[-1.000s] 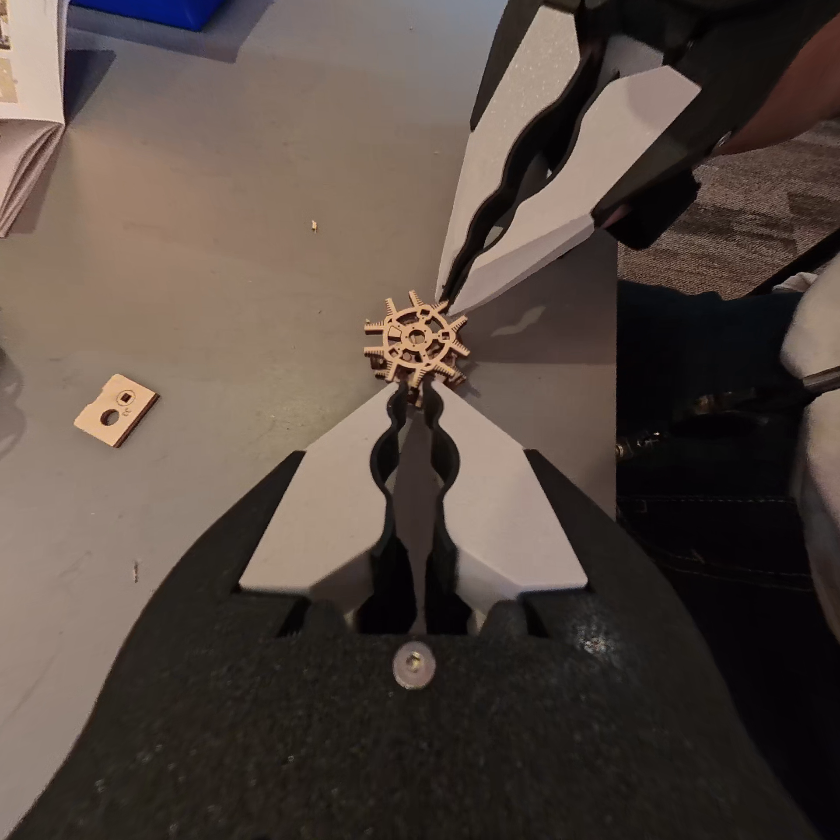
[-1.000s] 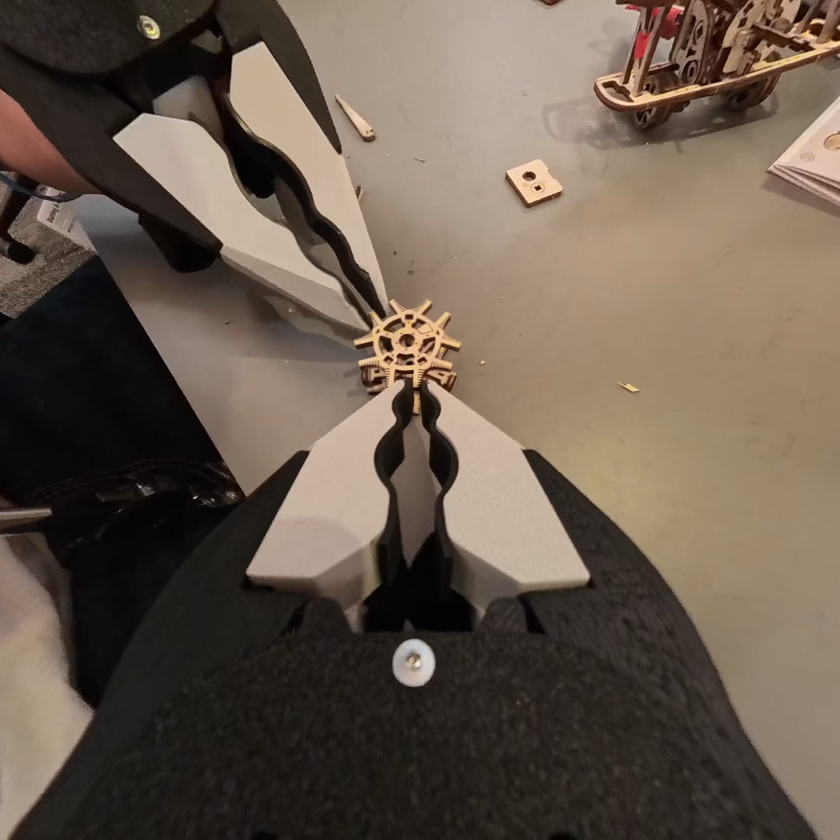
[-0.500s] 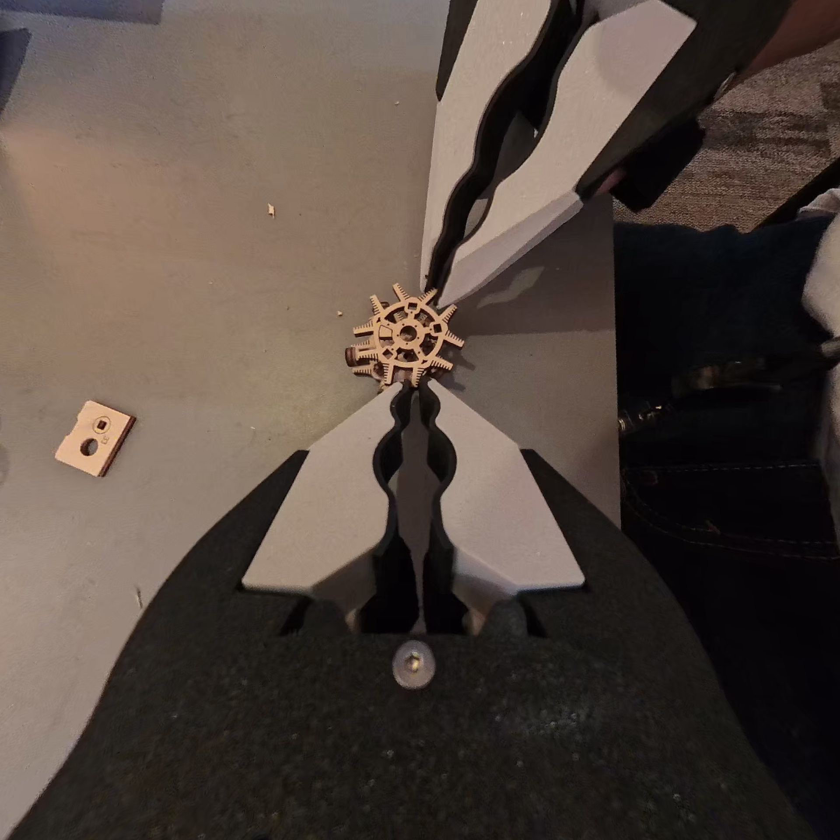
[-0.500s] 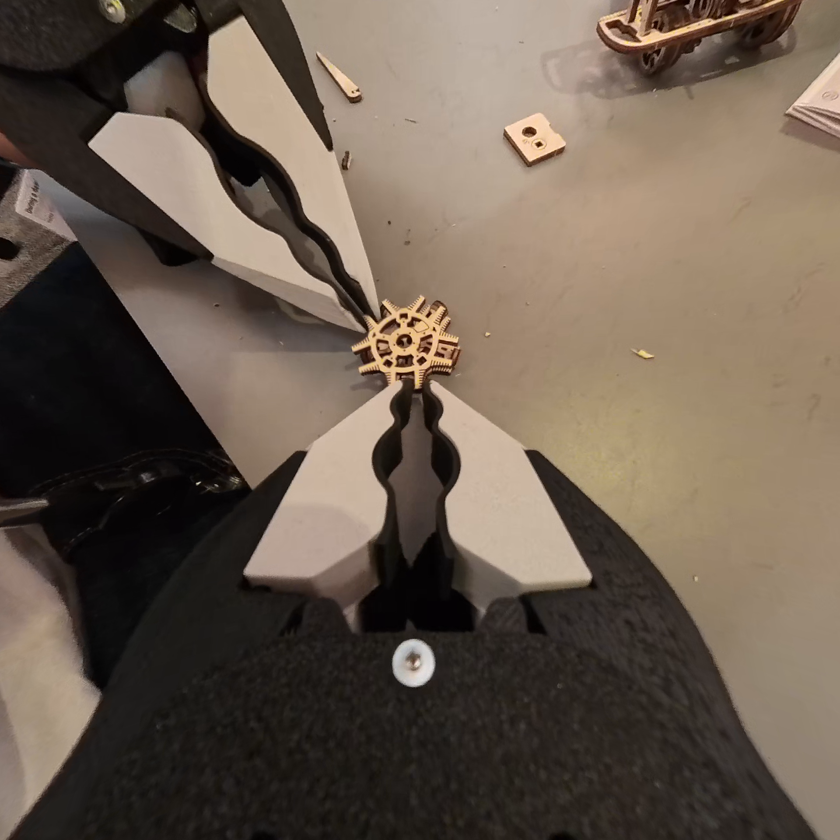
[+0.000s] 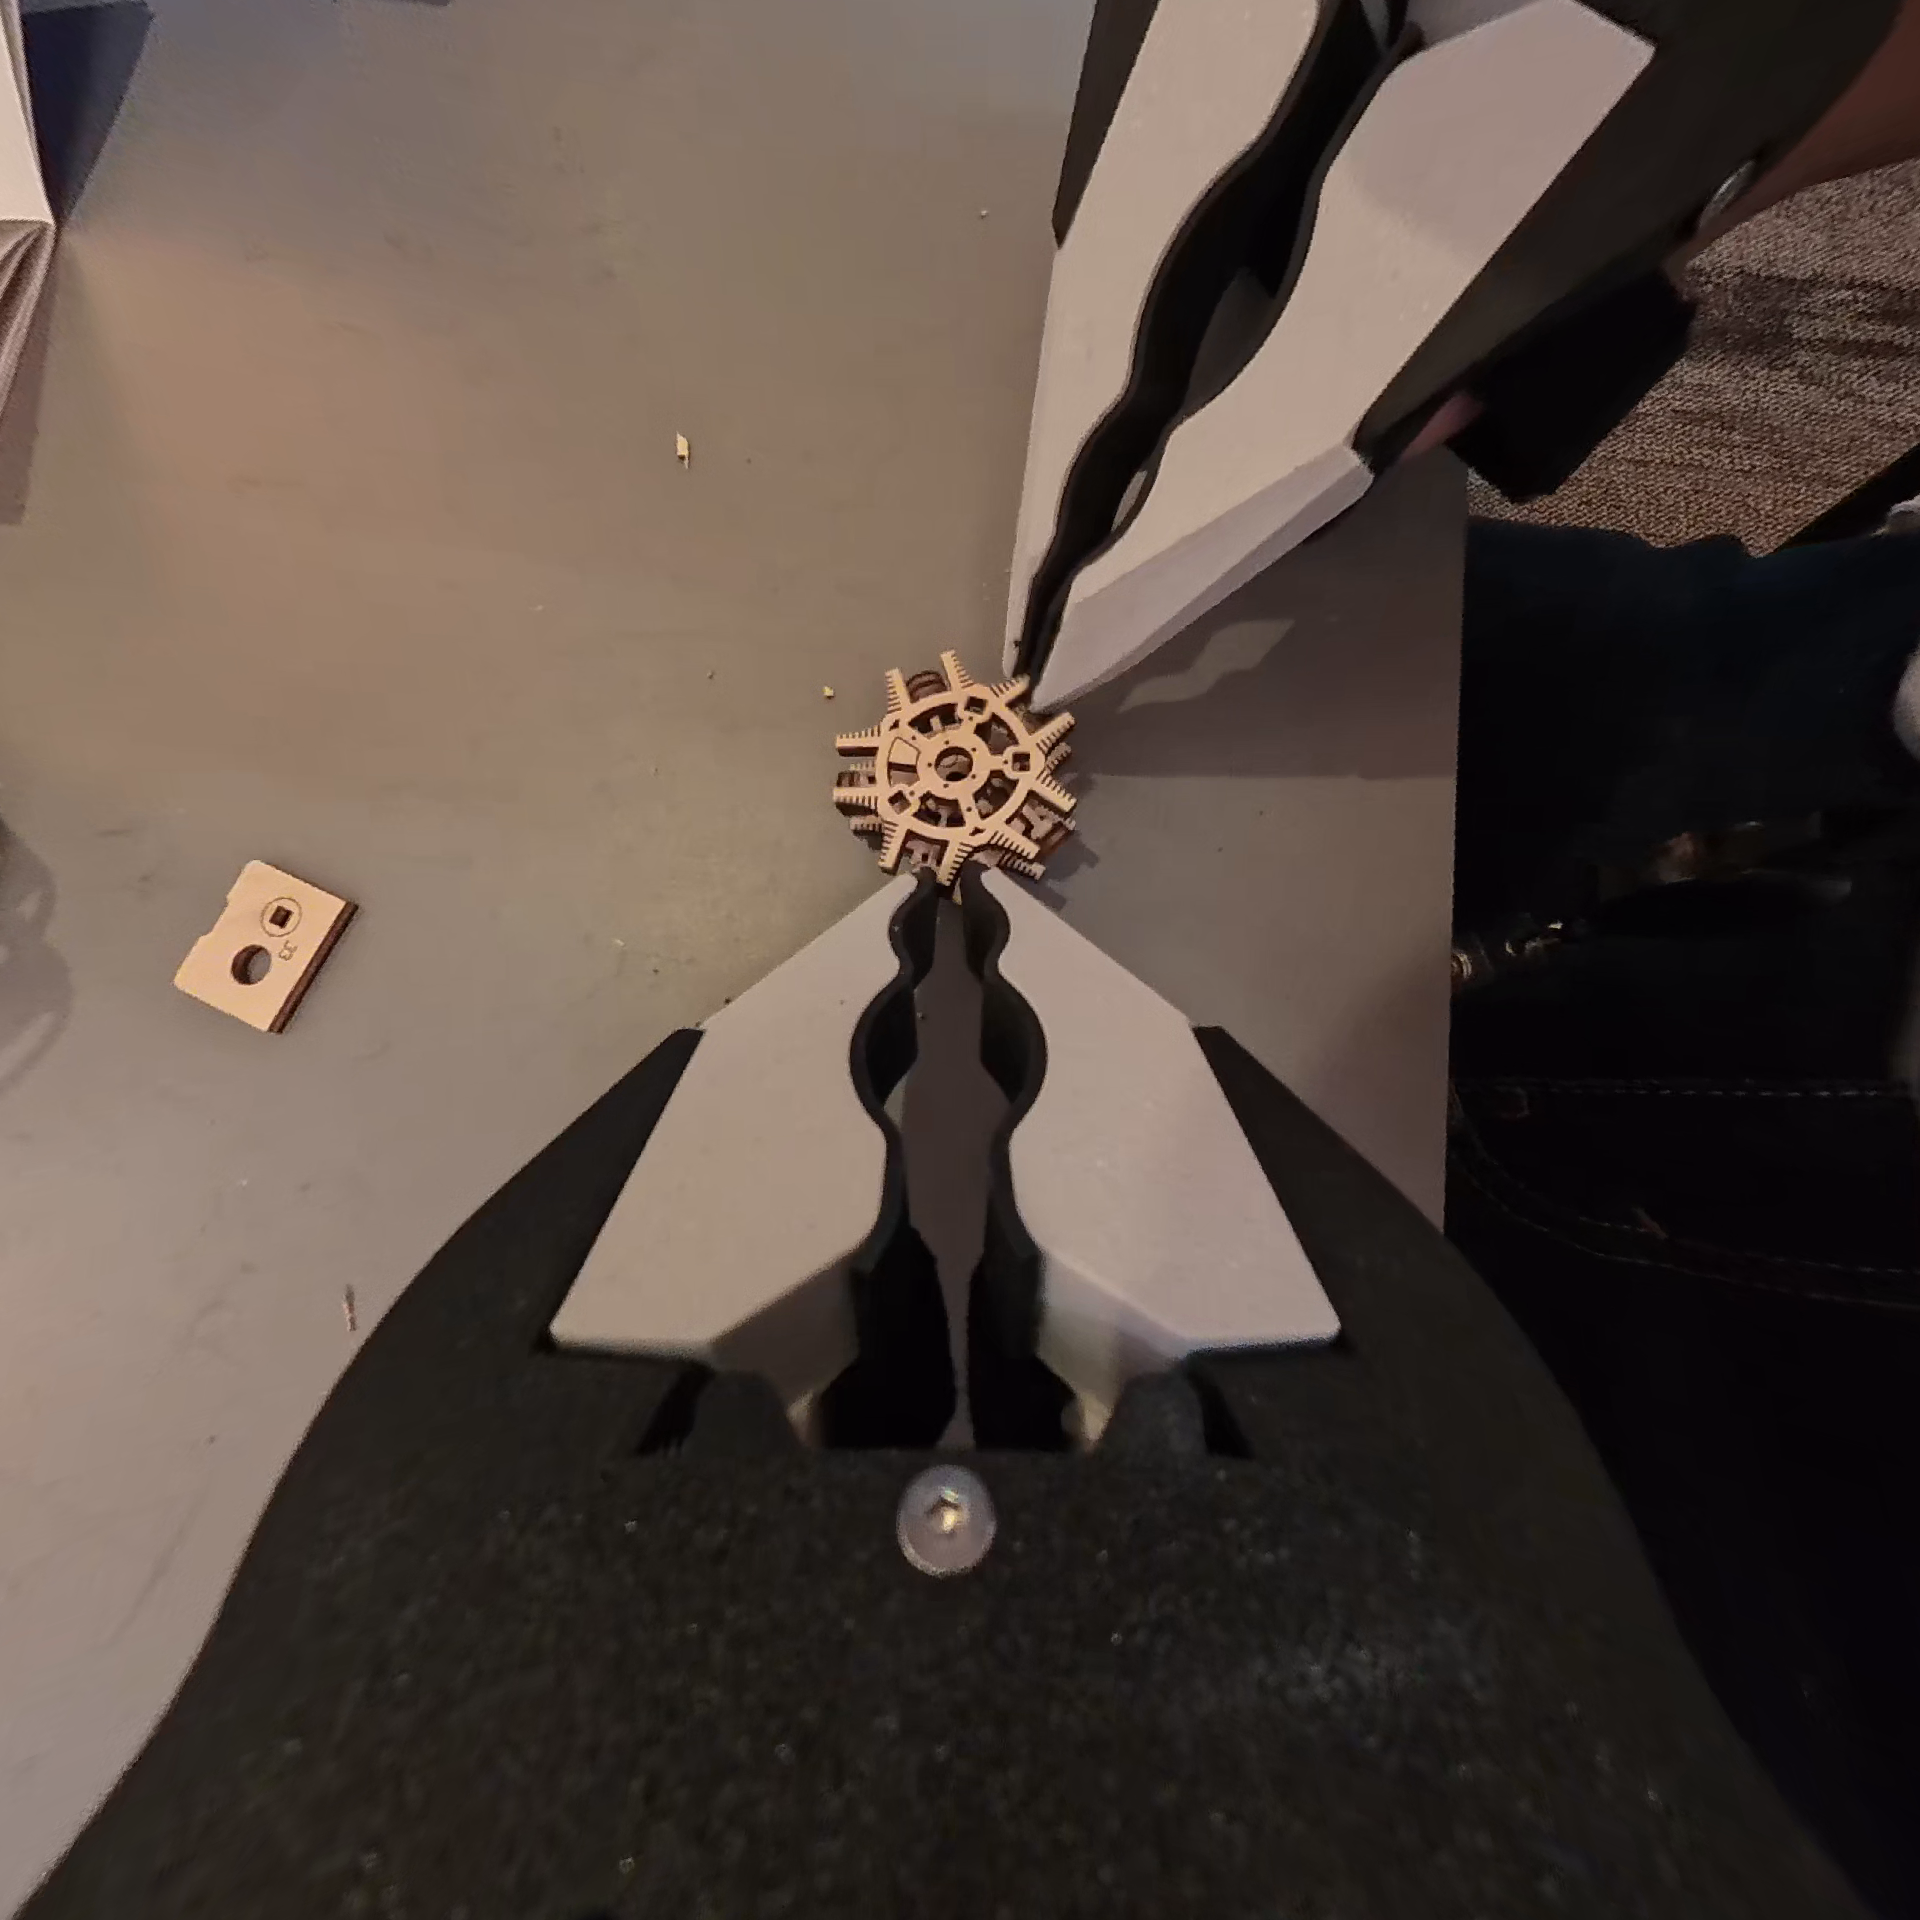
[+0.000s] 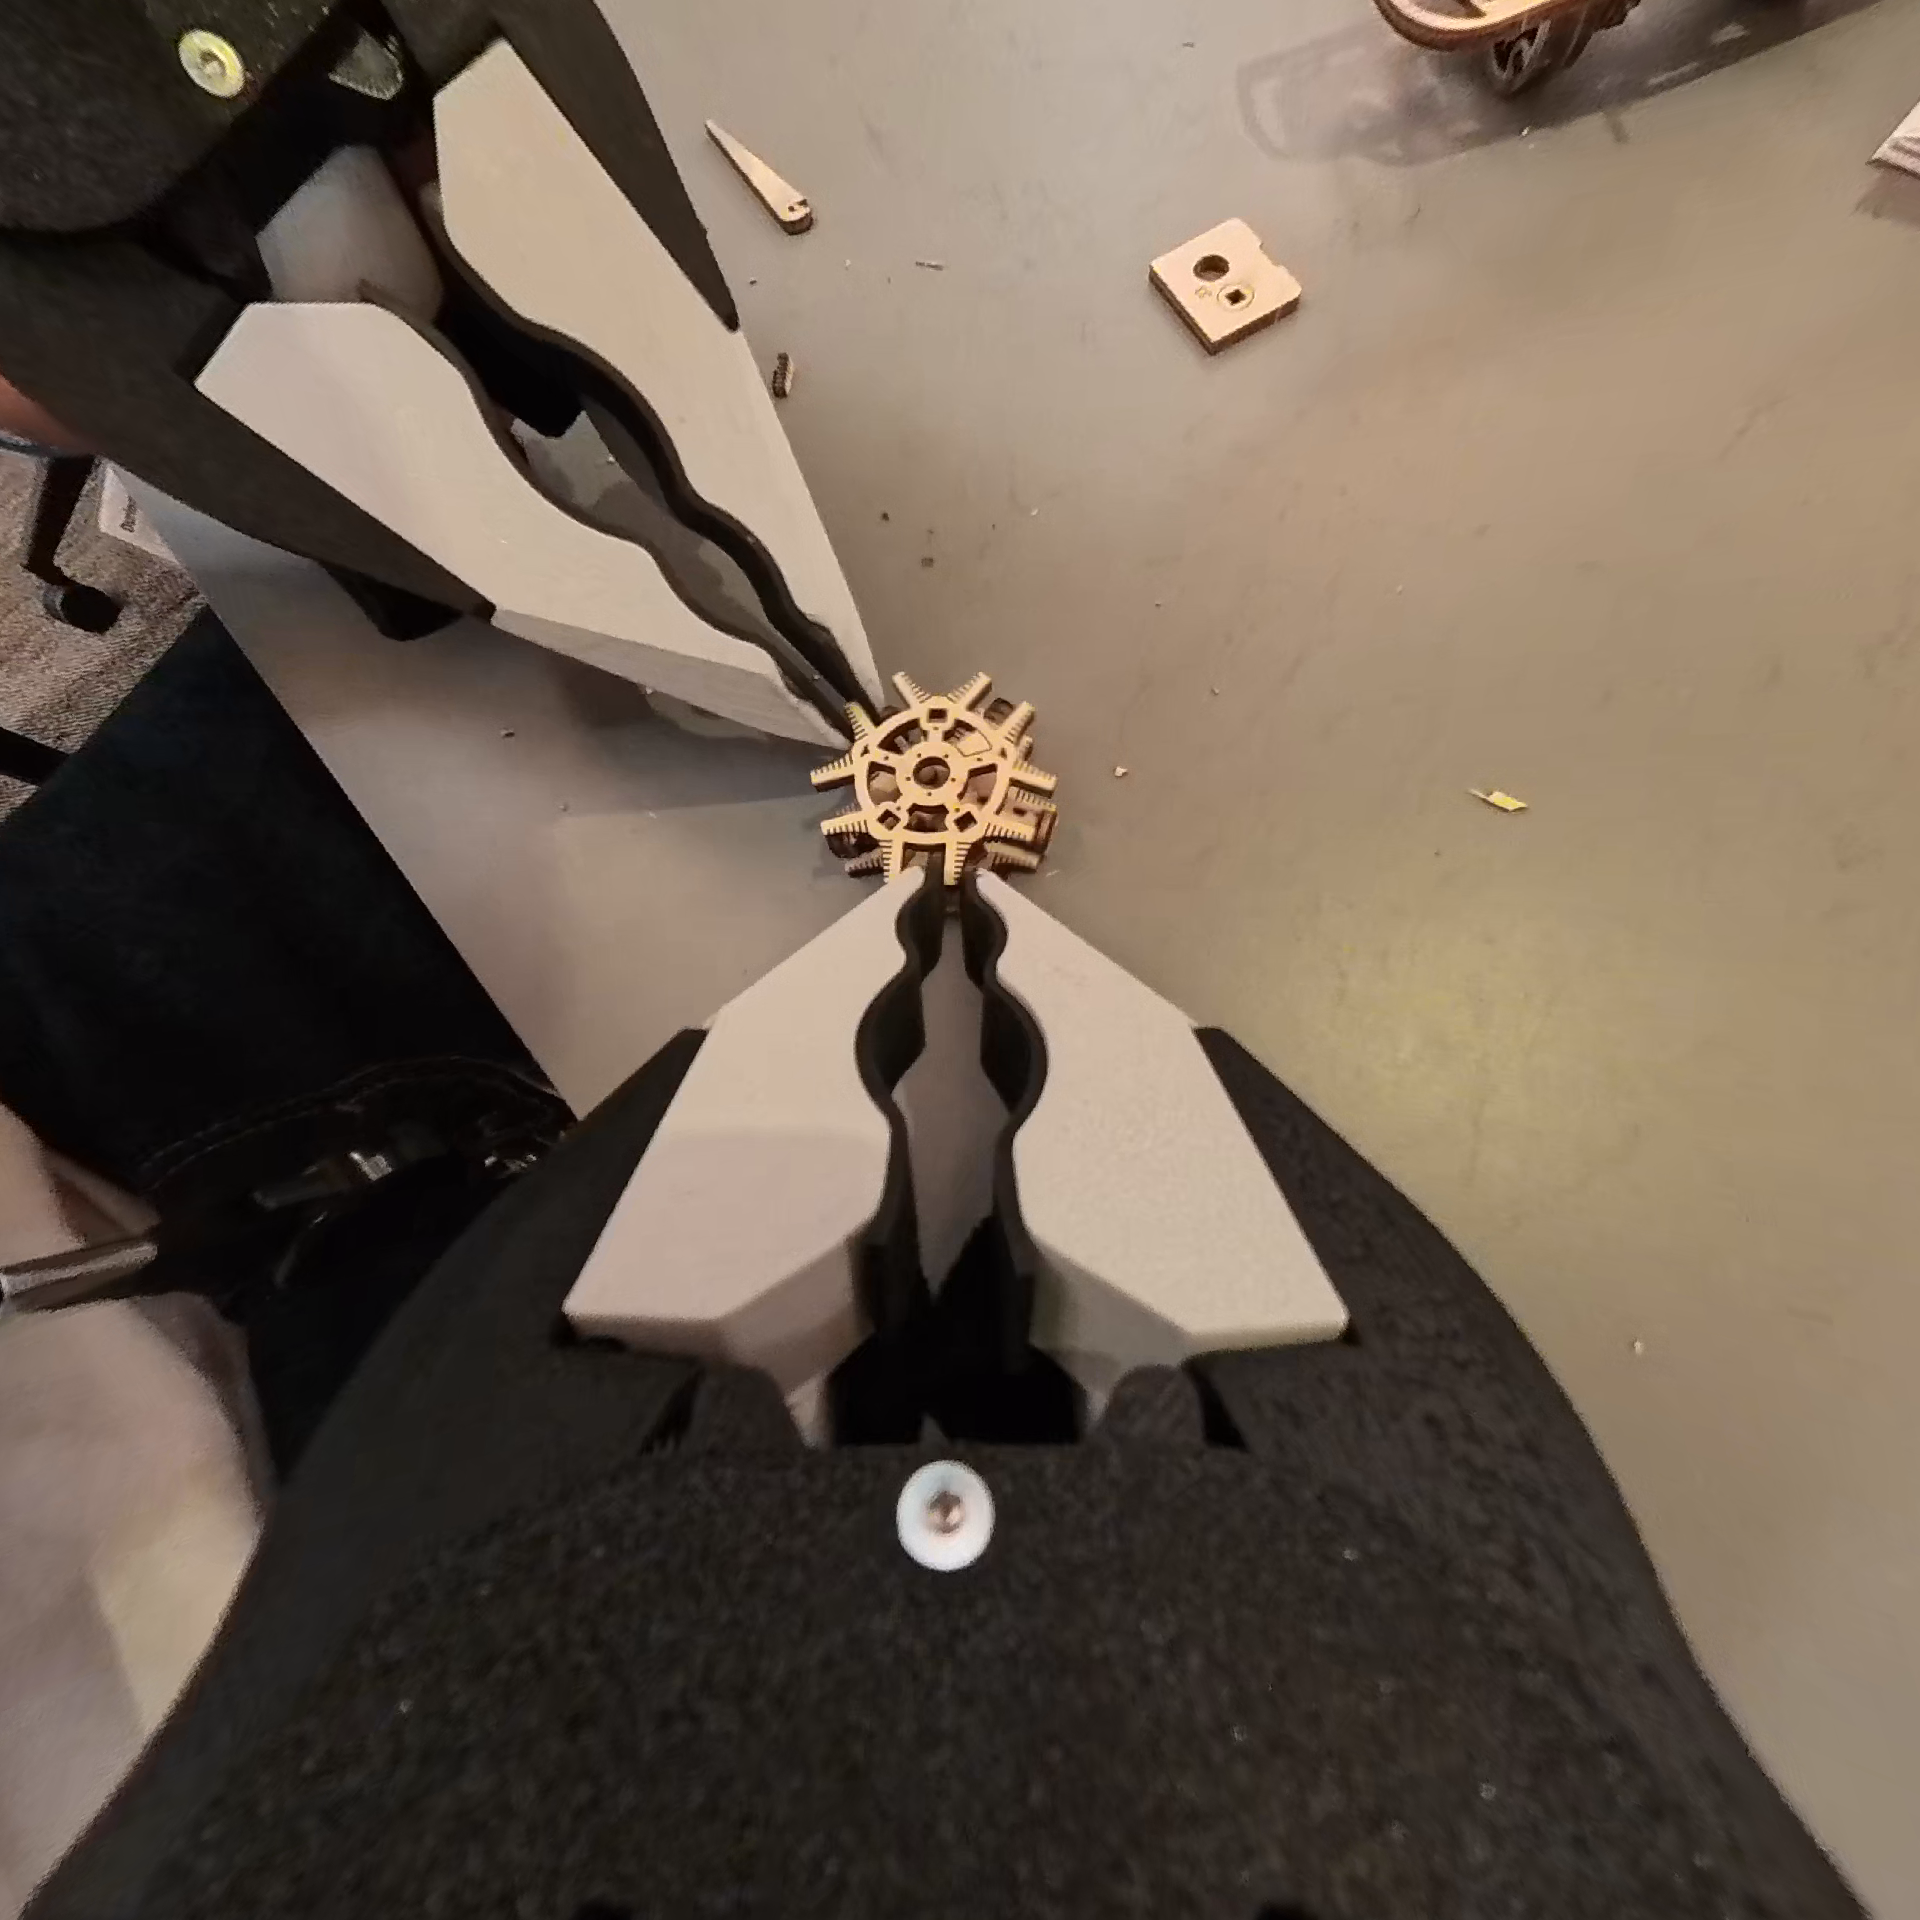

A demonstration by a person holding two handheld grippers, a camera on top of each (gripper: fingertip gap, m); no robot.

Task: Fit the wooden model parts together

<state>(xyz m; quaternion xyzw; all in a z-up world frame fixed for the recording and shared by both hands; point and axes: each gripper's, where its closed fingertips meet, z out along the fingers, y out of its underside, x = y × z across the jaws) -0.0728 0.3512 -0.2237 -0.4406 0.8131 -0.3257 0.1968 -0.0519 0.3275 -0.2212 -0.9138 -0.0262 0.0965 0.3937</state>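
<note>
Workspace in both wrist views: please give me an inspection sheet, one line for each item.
Surface: grey table, scuffed, with wood crumbs.
Job's things: spoked wooden wheel assembly, gripped from two sides.
Clutter: square wooden plate with holes; wooden wedge; part of a wooden model at the top edge.
Grippers: left tool and right tool both shut on wheel spokes.
Cables: nothing seen.
Surroundings: carpet; person's dark trousers.

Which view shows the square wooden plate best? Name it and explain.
The left wrist view: the plate lies whole, unobstructed and larger on the table, both holes plain. The right wrist view also shows it whole, but farther off near the top.
</note>
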